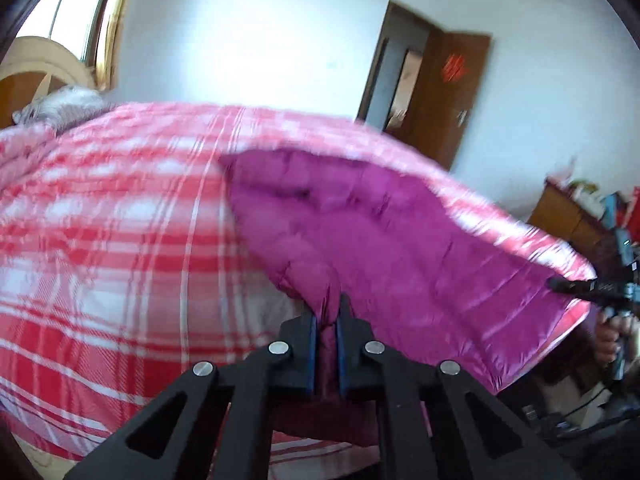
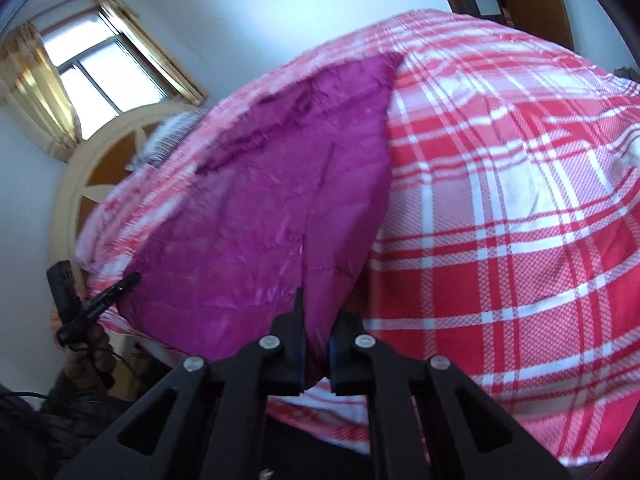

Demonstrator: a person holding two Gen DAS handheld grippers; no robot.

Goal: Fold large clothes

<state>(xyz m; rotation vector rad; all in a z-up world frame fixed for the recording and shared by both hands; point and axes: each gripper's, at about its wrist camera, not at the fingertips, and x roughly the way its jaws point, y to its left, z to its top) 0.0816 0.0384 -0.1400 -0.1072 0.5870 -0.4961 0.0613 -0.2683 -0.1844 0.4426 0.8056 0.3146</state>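
Now both jaws pinch the soft, slippery coat (image 1: 360, 232) hem, lower centre; I'd keep gripping there.

Bedroom around the bed

A red-and-white plaid bedspread (image 1: 100, 240) covers the bed; a curved wooden headboard (image 2: 76, 184) and curtained window (image 2: 100, 64) sit at left, an open brown door (image 1: 444, 92) upper right, a cluttered wooden cabinet (image 1: 568, 208) far right.

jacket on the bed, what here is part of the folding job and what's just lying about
Job:
- magenta jacket
- left tool, shut on the jacket's near edge
- right tool, shut on the jacket's near edge

Lying about:
- plaid bedspread underneath
- grey fur item by the headboard
- cluttered cabinet
- door
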